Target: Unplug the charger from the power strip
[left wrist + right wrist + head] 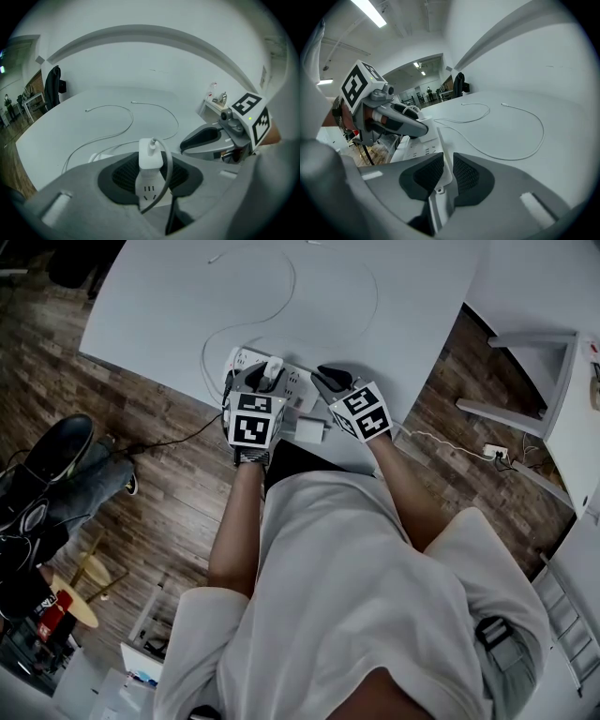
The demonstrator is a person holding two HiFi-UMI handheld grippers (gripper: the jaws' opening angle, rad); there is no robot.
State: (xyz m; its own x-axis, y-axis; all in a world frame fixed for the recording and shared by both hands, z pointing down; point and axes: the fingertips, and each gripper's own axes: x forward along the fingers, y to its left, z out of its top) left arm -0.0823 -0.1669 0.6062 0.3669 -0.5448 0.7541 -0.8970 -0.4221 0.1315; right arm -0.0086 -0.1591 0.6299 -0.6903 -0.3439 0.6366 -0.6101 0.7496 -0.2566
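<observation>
Nearest the head camera, a white shirt [375, 596] and two bare forearms are seen, each forearm ending at a gripper over the near edge of a white table [169, 306].

Left gripper [151, 174]: pointed steeply down. Its dark ribbed pads [123, 176] are set fairly wide, one on each side of the charger [150, 157], and lie against its sides as far as can be made out. The charger is held in this grip.

Charger: a white upright block, seated in the power strip [149, 191]. A three-slot socket is visible just below it. A white lead leaves the charger's top, loops over its right side and drops between the jaws.

Right gripper [447, 176]: placed just right of the left one, at the strip's other end. Its jaws are narrow, and the thin white end of the strip is pinched between the two pads. A small mounting lug is seen under them.

Power strip: flat on the table, close to the near edge and lying roughly along it.

Further out, a thin white cable [543, 132] is laid in loose loops across the bare tabletop, with its free end well apart from the strip.

Beyond the table, a dark wooden floor [141, 427] is recorded. A black shoe [56, 451] is seen at the left of the head view.
</observation>
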